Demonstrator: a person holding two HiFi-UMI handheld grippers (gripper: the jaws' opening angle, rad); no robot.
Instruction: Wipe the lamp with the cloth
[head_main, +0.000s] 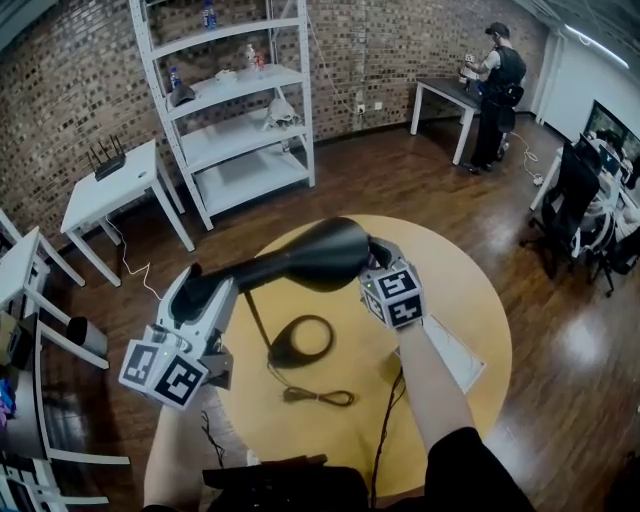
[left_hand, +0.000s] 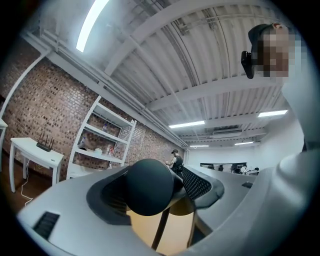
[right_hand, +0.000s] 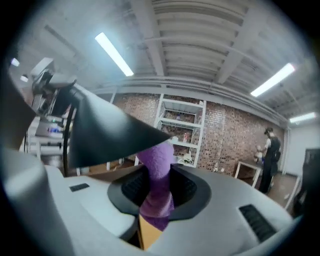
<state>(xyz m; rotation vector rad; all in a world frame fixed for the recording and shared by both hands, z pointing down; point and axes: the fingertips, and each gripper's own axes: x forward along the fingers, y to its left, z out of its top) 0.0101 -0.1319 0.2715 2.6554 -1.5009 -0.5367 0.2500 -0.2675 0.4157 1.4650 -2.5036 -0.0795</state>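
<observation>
We note the black lamp (head_main: 305, 258), shade lying crosswise above the round table (head_main: 470, 300). Our right gripper (head_main: 378, 262) pinches the purple cloth (right_hand: 157, 182) at the shade's wide rim. Our left gripper (head_main: 200, 288) gapes round its narrow rear end.

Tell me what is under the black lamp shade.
Under the lamp shade, the lamp's ring-shaped base and its cord lie on the round table. The shade covers its own inside and some table.
</observation>
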